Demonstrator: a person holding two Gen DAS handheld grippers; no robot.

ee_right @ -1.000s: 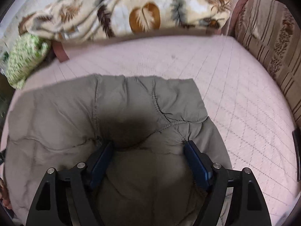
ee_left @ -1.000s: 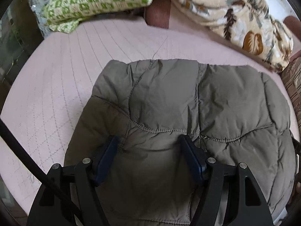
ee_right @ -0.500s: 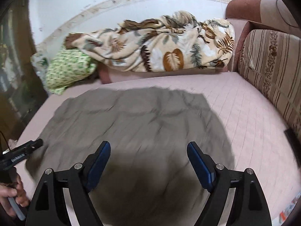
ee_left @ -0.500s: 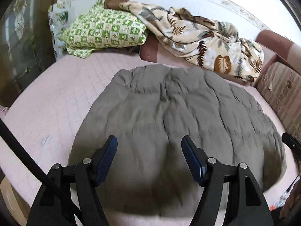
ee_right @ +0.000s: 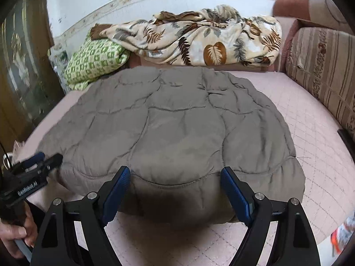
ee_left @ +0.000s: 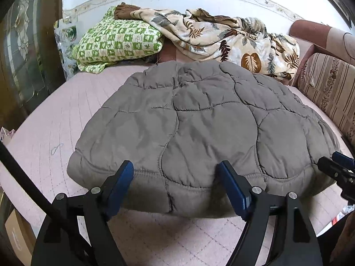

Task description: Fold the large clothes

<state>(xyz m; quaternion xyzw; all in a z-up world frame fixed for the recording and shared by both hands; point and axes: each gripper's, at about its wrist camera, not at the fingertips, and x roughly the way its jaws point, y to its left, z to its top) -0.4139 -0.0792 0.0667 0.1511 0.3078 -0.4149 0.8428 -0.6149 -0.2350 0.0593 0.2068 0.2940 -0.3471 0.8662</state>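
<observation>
Here: grey jacket [ee_left: 199,128] lay folded on the bed [ee_left: 55,119]; my left fingers [ee_left: 177,179], just widened, and right fingers [ee_right: 175,181] stood open, empty.

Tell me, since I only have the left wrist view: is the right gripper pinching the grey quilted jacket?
Observer: No. The right gripper has its fingers wide apart over the near hem of the grey quilted jacket, not pinching it.
Operator: Anything on the bed right of the jacket?
Observer: Yes. A dark flat object lies at the edge of the pink quilted cover, below the striped cushion. I cannot tell what it is.
</observation>
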